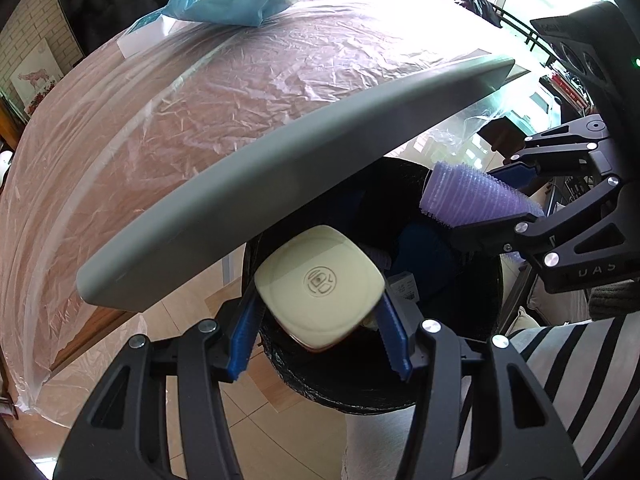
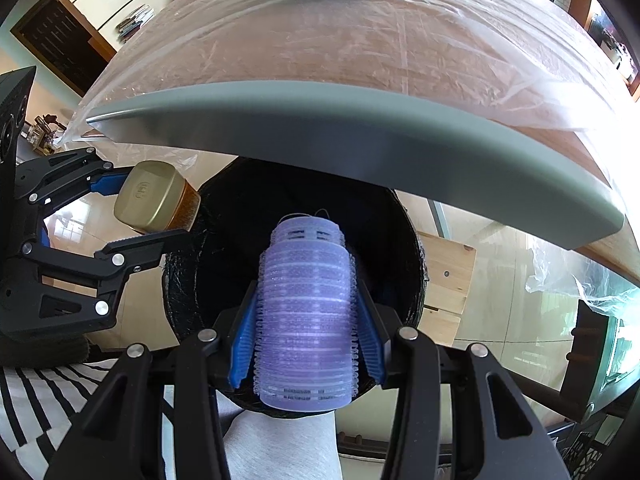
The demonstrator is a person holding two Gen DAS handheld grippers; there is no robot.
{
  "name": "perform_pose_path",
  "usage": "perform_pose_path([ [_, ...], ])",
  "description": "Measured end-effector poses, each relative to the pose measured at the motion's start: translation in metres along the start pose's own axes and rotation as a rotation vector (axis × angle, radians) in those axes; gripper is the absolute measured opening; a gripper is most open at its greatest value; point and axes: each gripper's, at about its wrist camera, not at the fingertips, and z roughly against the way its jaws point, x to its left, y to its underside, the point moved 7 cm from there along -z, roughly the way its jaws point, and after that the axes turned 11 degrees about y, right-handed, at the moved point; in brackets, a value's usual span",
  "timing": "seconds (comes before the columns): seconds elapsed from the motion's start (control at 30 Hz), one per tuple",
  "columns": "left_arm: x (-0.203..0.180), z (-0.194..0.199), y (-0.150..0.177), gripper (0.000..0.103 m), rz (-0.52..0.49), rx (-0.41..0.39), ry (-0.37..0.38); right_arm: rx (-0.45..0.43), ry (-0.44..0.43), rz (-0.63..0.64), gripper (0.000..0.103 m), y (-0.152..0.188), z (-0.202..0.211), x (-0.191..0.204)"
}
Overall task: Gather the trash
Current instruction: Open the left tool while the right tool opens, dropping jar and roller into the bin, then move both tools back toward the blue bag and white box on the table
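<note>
**Both items held over the bin, ready to drop**

You are at the drop-off step. Your left gripper (image 1: 320, 336) is clamped on the cream square container (image 1: 320, 276), and your right gripper (image 2: 306, 344) is clamped on the purple hair roller (image 2: 306, 312). Both hang over the mouth of the black-lined bin (image 2: 180, 280), which sits beside the table's edge beneath a grey lid (image 2: 360, 148) tilted open above it.

The next move, as I judge it, is simply to spread each pair of jaws so both pieces fall inside; keep them clear of the bin's rim and the lid.

The container has rounded corners, an embossed logo and an amber body under its pale top. The roller is a ribbed, bristly cylinder.
</note>
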Motion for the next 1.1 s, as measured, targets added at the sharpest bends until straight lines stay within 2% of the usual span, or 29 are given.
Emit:
perform_pose_path([
  [0.27, 0.003, -0.002, 0.001, 0.054, 0.004, 0.002, 0.001, 0.007, 0.001, 0.003, 0.044, 0.001, -0.004, -0.001],
  [0.37, 0.001, 0.000, 0.001, 0.055, 0.004, -0.008, 0.029, 0.001, -0.020, 0.007, 0.046, 0.001, -0.002, 0.001],
  [0.4, 0.001, 0.000, 0.001, 0.066, 0.009, -0.007, 0.036, -0.001, -0.018, 0.004, 0.056, 0.000, -0.002, 0.001],
  [0.47, 0.003, 0.004, 0.000, 0.083, 0.023, -0.023, 0.044, -0.008, -0.012, -0.016, 0.071, 0.000, 0.001, -0.003],
  [0.63, 0.009, 0.011, 0.000, 0.083, 0.059, -0.038, 0.055, -0.014, -0.014, -0.046, 0.072, 0.002, 0.008, -0.012],
  [0.73, 0.011, 0.017, 0.002, 0.083, 0.068, -0.036, 0.056, -0.024, -0.012, -0.053, 0.079, 0.004, 0.017, -0.016],
  [0.83, 0.007, 0.032, 0.000, 0.083, 0.070, -0.050, 0.097, -0.054, -0.002, -0.051, 0.080, 0.005, 0.035, -0.019],
  [0.93, -0.003, 0.063, -0.008, 0.083, 0.056, -0.110, 0.160, -0.140, 0.003, -0.052, 0.082, -0.004, 0.069, -0.022],
  [0.97, -0.004, 0.076, -0.013, 0.083, 0.051, -0.142, 0.172, -0.171, 0.008, -0.055, 0.086, -0.009, 0.079, -0.023],
  [1.0, -0.002, 0.089, -0.020, 0.094, 0.050, -0.176, 0.175, -0.199, 0.015, -0.058, 0.090, -0.014, 0.087, -0.024],
  [1.03, 0.001, 0.099, -0.025, 0.100, 0.050, -0.203, 0.173, -0.236, 0.023, -0.067, 0.092, -0.023, 0.097, -0.028],
  [1.1, 0.015, 0.120, -0.039, 0.101, 0.062, -0.274, 0.147, -0.286, 0.035, -0.093, 0.097, -0.043, 0.108, -0.034],
])
